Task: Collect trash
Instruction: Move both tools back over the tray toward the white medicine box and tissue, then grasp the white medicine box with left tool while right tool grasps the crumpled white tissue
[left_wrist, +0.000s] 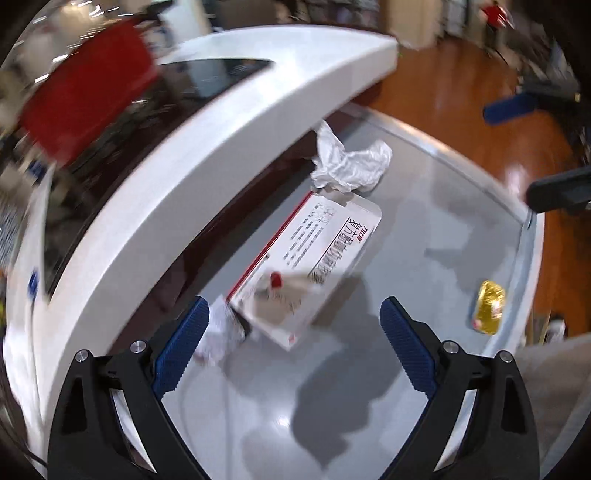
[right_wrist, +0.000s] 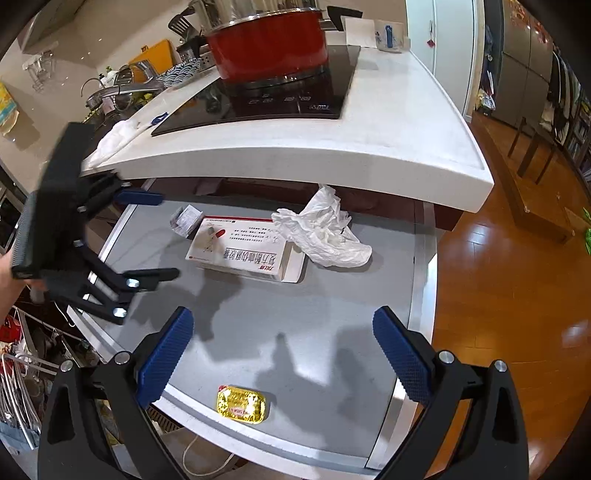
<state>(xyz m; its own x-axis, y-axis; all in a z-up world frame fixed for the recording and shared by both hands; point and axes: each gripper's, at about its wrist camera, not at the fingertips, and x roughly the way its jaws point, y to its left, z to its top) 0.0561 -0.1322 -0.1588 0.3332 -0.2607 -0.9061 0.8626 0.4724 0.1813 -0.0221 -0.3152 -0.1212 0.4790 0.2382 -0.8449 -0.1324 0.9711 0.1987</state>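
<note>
Four bits of trash on the grey table (right_wrist: 258, 325): box (right_wrist: 243, 251), tissue (right_wrist: 325, 236) touching its far end, a small paper wad (right_wrist: 186, 219) at its other end, gold wrapper (right_wrist: 241, 404) near my edge. Both grippers empty, fingers spread wide. Left gripper (left_wrist: 295, 332) hangs w/ the box's near corner between its pads, so prob. the box goes first; wad sits just beside the left pad (left_wrist: 181, 343). Right gripper (right_wrist: 282, 360) hovers above the wrapper, lined up for it. No bin in view, so drop spot unknown.
</note>
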